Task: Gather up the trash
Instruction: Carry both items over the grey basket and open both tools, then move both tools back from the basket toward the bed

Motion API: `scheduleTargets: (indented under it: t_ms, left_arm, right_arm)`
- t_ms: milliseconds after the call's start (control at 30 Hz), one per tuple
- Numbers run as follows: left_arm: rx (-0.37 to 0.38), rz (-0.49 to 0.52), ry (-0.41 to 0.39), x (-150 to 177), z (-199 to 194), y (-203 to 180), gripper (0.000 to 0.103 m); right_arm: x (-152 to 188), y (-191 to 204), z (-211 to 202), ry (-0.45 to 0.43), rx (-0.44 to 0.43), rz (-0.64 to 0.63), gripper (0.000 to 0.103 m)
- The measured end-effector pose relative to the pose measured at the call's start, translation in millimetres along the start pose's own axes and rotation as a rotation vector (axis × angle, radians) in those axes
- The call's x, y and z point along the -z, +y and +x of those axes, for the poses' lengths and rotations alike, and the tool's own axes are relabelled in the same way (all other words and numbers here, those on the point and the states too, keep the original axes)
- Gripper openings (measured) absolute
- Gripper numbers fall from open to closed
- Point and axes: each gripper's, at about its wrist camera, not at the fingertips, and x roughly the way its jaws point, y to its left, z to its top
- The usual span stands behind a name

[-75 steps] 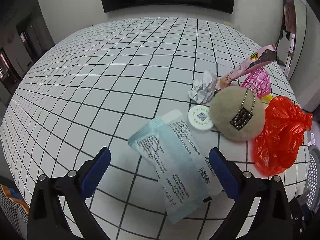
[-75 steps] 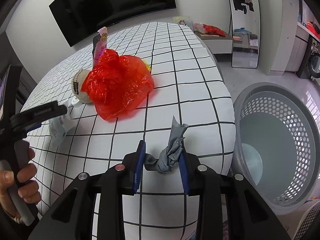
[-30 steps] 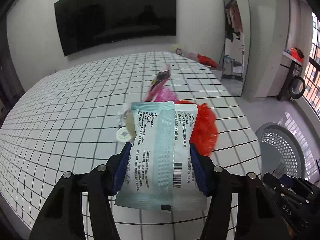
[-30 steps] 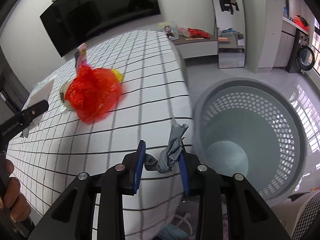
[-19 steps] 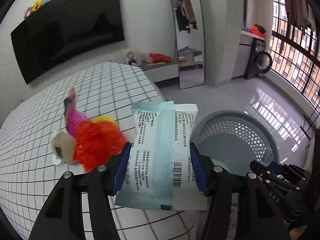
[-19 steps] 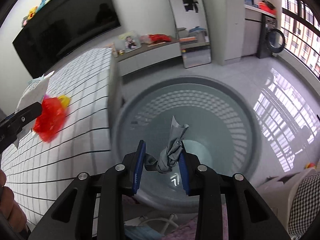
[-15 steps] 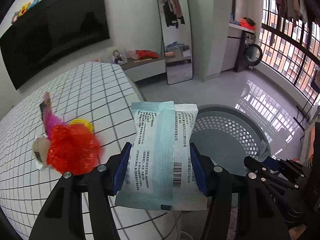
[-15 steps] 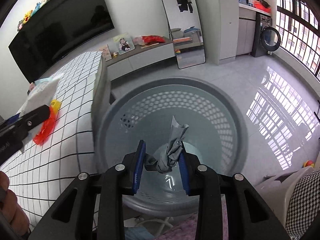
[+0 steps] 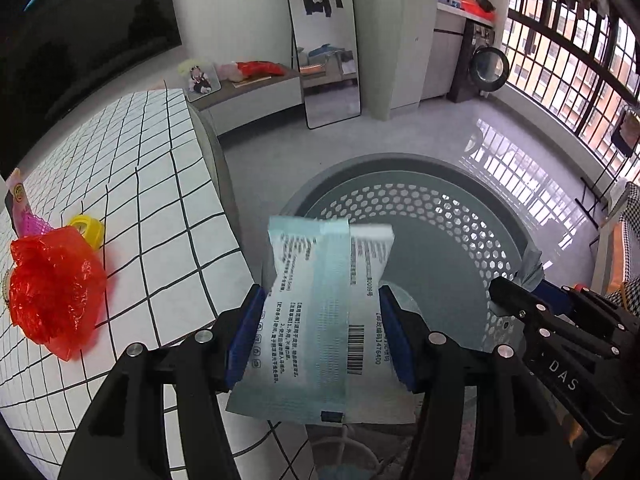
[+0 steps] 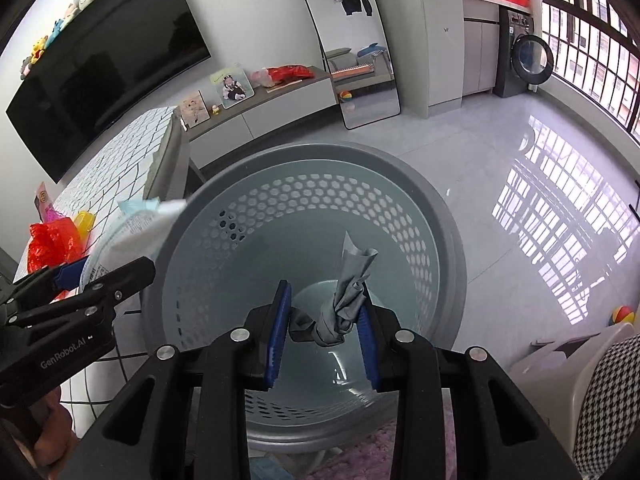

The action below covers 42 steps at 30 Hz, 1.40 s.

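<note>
1. The left gripper [image 9: 320, 332] has its blue jaws pressed on both sides of a pale blue packet [image 9: 324, 320]. The packet stands up between them.
2. The right gripper [image 10: 323, 322] has its jaws squeezed on a twisted grey scrap [image 10: 342, 308].
3. Both grippers hang over the round grey basket [image 10: 444, 240] with holes in its wall. In the left view the basket sits at 1 o'clock from the packet.
4. At 9 o'clock in the left view is the white bench [image 9: 160, 200] with black squares.
5. On it lie a red bag [image 9: 52, 284], a yellow cap [image 9: 86, 226] and a pink wrapper [image 9: 24, 216].
</note>
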Motion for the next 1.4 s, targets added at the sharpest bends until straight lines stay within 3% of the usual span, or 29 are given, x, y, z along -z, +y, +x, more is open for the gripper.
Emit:
scheduleTargets:
  t_ms: [100,200,300,600,867,1400]
  left_arm:
    - [0.0,0.009,0.008,-0.6,3.2,-1.4,0.057]
    - [-0.006,0.011,0.004,-0.6,1.3,-2.3,0.067]
    - [-0.017,0.004,-0.014,-0.5,-4.0,-1.5,0.08]
    - [-0.026,-0.016,-0.026,0.6,-12.5,3.5,0.081]
    - [-0.034,-0.043,-0.037,4.1,-21.5,11.4,0.089]
    - [-0.047,-0.08,-0.07,19.0,-44.1,31.9,0.091]
  right_arm:
    - [-0.1,4.8,3.1,0.0,0.004,0.0,0.031]
    - [0.9,4.3,1.5,-0.003,-0.003,0.004,0.033]
    - [1.2,2.0,-1.9,-0.015,-0.014,0.004,0.048]
    - [4.5,3.1,-11.7,-0.048,-0.017,0.022,0.058]
    - [7.6,7.6,-19.7,-0.063,-0.009,0.015,0.062]
    - [21.7,21.9,-40.1,-0.096,-0.004,-0.003,0.062]
